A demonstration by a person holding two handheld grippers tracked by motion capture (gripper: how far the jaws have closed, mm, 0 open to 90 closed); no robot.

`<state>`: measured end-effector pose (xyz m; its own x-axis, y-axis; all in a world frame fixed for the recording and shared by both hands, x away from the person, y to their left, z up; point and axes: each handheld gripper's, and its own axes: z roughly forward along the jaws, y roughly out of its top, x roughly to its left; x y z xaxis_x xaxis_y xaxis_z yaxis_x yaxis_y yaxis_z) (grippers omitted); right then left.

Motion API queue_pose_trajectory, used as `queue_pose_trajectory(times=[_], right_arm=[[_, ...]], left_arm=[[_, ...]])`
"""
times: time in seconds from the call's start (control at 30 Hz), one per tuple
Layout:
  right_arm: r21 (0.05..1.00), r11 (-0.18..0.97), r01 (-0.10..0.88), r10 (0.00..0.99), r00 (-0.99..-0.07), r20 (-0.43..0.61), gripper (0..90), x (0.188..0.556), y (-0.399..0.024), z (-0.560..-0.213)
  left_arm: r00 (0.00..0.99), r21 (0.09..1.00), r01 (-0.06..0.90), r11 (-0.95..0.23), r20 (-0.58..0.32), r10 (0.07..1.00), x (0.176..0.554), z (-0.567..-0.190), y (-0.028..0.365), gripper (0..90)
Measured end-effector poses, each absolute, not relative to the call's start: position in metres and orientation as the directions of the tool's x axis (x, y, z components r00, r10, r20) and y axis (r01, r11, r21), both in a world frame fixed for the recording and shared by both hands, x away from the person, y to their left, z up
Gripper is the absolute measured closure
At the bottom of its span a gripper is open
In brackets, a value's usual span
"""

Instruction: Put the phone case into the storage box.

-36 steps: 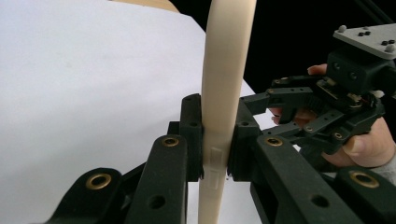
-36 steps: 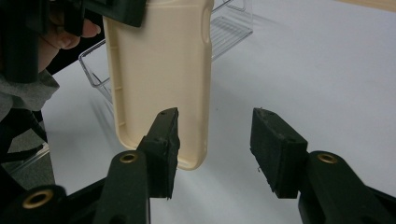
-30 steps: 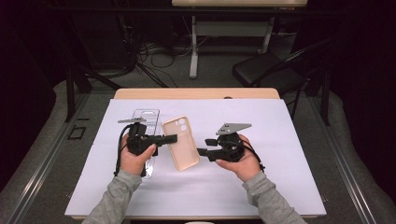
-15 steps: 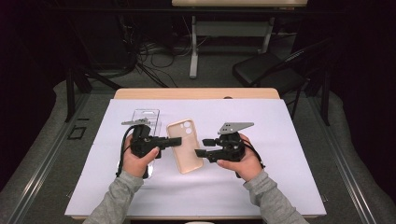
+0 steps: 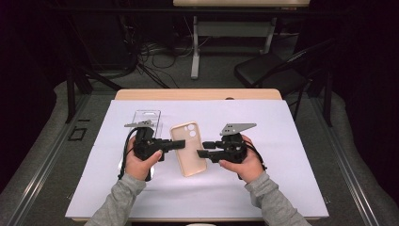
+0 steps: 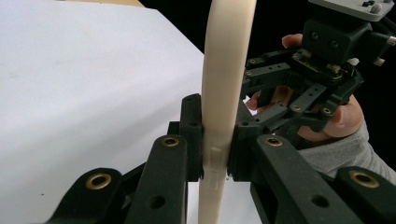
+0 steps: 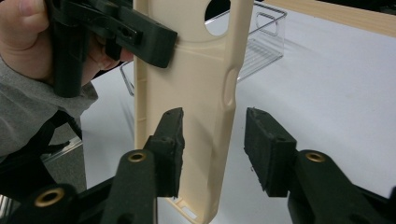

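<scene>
High view: counter (image 5: 197, 94) of light wood, covered by a white sheet (image 5: 282, 141). Beige phone case (image 5: 188, 148) near the middle of the sheet, camera cut-out at its far end, lying between the two grippers. Left gripper (image 5: 175, 144), held in the left hand (image 5: 139, 162), clamped on the case's left long edge. Right gripper (image 5: 203, 149), held in the right hand (image 5: 242, 162), pointing at the case's right edge, jaw tips just beside it. Clear case (image 5: 146, 117) flat on the sheet behind the left gripper. Black chair (image 5: 268, 70) on the floor beyond the counter.

Left gripper view: case (image 6: 226, 79) seen edge-on, upright in the frame, pinched between both pads (image 6: 192, 135), each touching a face of the case. Right gripper (image 6: 266, 100) and its hand (image 6: 345, 116) farther off, beyond the case.

Right gripper view: right gripper (image 7: 212, 149) spread wide, jaws apart. Case (image 7: 187, 107) runs between them; left pad (image 7: 170, 144) just in front of it, right pad (image 7: 266, 149) apart from its edge. Whether either pad touches cannot be told. Left gripper (image 7: 149, 42) clenched on the case's upper part. Clear case (image 7: 259, 37) on the sheet behind.
</scene>
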<state>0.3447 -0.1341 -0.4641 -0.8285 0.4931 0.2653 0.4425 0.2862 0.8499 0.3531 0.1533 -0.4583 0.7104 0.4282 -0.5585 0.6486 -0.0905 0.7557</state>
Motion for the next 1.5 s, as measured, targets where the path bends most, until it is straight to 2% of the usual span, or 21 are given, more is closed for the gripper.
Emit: queue_pose_trajectory(times=[0.2, 0.5, 1.0, 1.5], right_arm=[[0.843, 0.285, 0.457, 0.502, -0.82, 0.275, 67.0, 0.3449, -0.1356, -0.4639], [0.844, 0.273, 0.462, 0.503, -0.816, 0.285, 72.3, 0.3458, -0.1377, -0.4637], [0.833, 0.261, 0.487, 0.493, -0.809, 0.319, 79.9, 0.3464, -0.1375, -0.466], [0.836, 0.263, 0.482, 0.489, -0.813, 0.315, 81.5, 0.3467, -0.1384, -0.466]], left_arm=[[0.718, 0.759, 0.643, -0.099, -0.553, 0.423, 0.352, -0.4579, 0.1519, 80.2], [0.722, 0.764, 0.638, -0.096, -0.551, 0.418, 0.351, -0.4576, 0.1511, 80.2], [0.735, 0.774, 0.626, -0.1, -0.542, 0.408, 0.3496, -0.4568, 0.1504, 80.2], [0.737, 0.776, 0.623, -0.096, -0.541, 0.405, 0.3491, -0.4564, 0.15, 80.0]])
